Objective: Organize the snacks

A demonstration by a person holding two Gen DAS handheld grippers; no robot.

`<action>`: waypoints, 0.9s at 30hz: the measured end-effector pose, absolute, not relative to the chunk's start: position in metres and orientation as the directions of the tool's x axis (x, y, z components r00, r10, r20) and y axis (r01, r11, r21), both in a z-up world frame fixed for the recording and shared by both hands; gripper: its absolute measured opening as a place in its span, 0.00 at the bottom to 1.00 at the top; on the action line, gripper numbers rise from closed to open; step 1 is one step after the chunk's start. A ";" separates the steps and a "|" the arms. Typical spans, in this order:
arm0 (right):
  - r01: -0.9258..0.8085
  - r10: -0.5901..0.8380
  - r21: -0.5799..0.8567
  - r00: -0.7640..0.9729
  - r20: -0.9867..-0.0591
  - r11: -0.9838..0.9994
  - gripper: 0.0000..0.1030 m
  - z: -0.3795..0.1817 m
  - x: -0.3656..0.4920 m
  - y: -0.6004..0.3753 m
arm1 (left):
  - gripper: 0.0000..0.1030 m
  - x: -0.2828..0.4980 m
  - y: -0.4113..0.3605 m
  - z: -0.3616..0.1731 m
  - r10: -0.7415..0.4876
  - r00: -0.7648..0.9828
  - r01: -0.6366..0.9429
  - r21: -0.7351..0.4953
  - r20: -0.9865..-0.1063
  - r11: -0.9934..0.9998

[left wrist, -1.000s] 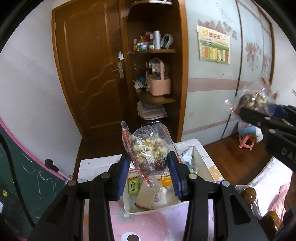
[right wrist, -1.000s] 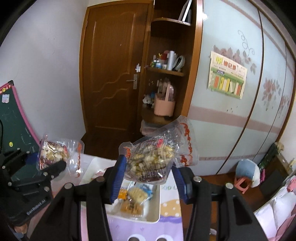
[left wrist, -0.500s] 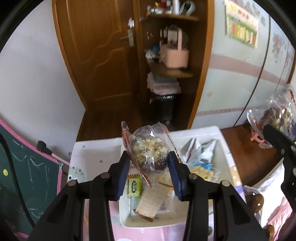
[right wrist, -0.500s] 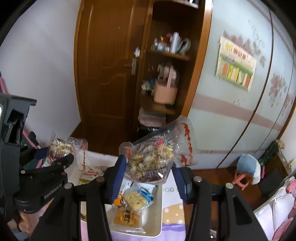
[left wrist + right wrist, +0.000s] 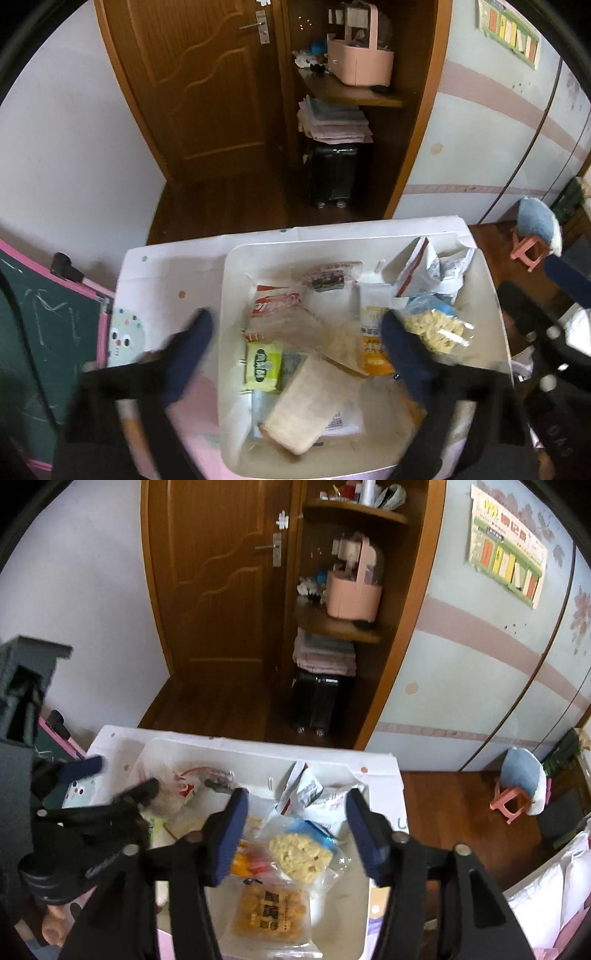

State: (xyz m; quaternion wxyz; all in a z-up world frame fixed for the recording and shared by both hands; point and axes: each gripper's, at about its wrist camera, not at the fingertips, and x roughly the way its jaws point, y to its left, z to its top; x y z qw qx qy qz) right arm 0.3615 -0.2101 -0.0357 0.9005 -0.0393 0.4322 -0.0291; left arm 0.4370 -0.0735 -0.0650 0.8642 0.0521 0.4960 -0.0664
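Left gripper (image 5: 295,332) over bin (image 5: 236,258), jaws just sprung wide, nothing pinched. Right gripper (image 5: 295,812) also over bin, jaws just opening, empty. Snacks (image 5: 299,853) piled loose in bin. No stray packet seen on table (image 5: 166,266). Gathering seems near done; sorting maybe left.

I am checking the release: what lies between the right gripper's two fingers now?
In the right wrist view, the right gripper holds nothing; below the gap lies a clear bag of pale snacks.
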 end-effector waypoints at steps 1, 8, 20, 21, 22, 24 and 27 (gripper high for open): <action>0.021 -0.090 -0.099 0.621 -0.778 0.995 0.62 -0.039 0.362 -0.210 | 0.92 0.437 -0.072 -0.066 -0.066 0.495 0.161 0.017 -0.866 0.987; 0.027 -0.093 -0.096 0.590 -0.802 0.995 0.63 -0.050 0.356 -0.213 | 0.93 0.432 -0.069 -0.070 -0.057 0.475 0.173 0.029 -0.878 0.985; 0.023 -0.112 -0.124 0.626 -0.772 0.992 0.63 -0.014 0.312 -0.205 | 0.93 0.389 -0.059 -0.026 -0.072 0.512 0.171 0.020 -0.856 0.985; 0.024 -0.115 -0.129 0.631 -0.767 0.991 0.63 -0.008 0.306 -0.204 | 0.93 0.384 -0.058 -0.021 -0.074 0.517 0.172 0.019 -0.853 0.985; 0.026 -0.119 -0.133 0.634 -0.764 0.991 0.63 -0.004 0.300 -0.204 | 0.93 0.376 -0.057 -0.014 -0.079 0.524 0.176 0.017 -0.848 0.984; 0.027 -0.123 -0.138 0.642 -0.757 0.990 0.63 0.003 0.290 -0.204 | 0.93 0.365 -0.056 -0.005 -0.083 0.534 0.183 0.019 -0.841 0.983; 0.028 -0.132 -0.150 0.652 -0.746 0.988 0.63 0.016 0.270 -0.202 | 0.93 0.344 -0.054 0.011 -0.091 0.549 0.194 0.021 -0.831 0.981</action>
